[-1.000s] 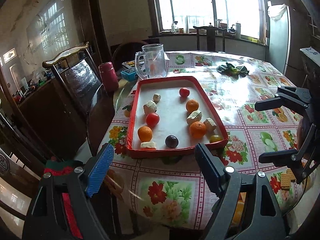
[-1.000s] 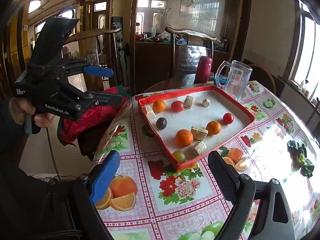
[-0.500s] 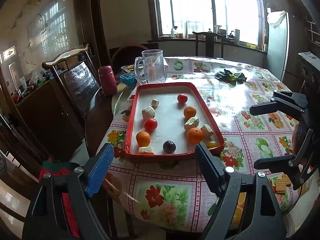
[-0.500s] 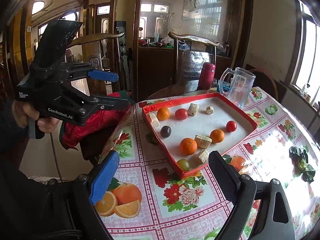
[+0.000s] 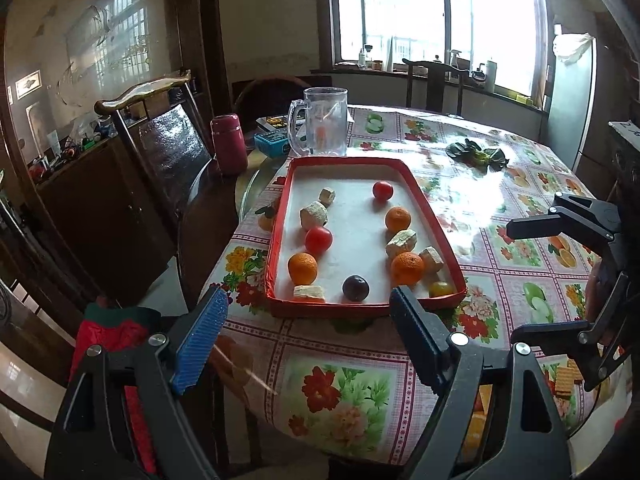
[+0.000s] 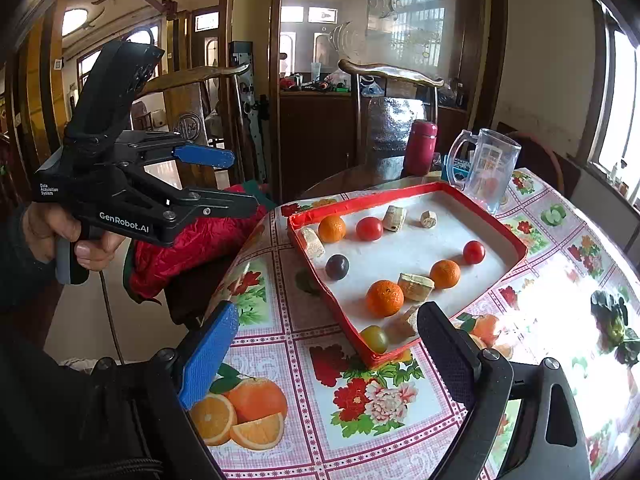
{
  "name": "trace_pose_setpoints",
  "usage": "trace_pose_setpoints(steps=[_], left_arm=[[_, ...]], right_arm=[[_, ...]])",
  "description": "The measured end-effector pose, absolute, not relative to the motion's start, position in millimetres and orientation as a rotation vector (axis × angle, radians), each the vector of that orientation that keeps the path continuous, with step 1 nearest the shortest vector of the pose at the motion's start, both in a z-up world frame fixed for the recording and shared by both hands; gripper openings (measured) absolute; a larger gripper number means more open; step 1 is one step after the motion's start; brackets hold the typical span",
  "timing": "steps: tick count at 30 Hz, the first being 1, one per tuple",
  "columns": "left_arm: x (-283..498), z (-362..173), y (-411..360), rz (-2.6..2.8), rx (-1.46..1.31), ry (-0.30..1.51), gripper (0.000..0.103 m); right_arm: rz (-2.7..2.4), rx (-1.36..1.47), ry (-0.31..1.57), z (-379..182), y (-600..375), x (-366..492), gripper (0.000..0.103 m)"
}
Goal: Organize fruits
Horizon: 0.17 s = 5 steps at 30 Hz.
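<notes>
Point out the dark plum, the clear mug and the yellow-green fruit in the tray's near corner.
plum [image 5: 355, 287], left wrist view, middle of its top.
mug [image 5: 325, 122], left wrist view, middle of its glass wall.
yellow-green fruit [image 6: 374, 338], right wrist view, its centre.

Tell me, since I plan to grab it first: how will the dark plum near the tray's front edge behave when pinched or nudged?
The plum looks round and smooth, so it will probably roll on the flat tray floor if nudged. Its glossy skin may slip between fingers. It sits clear of its neighbours, so a centred grasp seems feasible.
</notes>
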<state>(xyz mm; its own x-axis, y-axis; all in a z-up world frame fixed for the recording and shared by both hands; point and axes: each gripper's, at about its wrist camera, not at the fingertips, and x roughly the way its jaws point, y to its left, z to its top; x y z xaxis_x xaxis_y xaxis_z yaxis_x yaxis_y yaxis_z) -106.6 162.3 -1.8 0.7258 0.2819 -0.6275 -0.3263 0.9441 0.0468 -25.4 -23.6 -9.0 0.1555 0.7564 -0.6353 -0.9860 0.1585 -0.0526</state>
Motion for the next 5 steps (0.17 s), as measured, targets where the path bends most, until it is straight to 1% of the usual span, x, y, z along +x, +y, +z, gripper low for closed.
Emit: trace_pose_setpoints(steps=[5], left_arm=[[-102.5, -3.9, 159.7, 0.333, -0.053, 0.698, 0.083]], right_arm=[[1.291, -0.500, 0.567, -15.6, -25.5, -19.0, 0.093]])
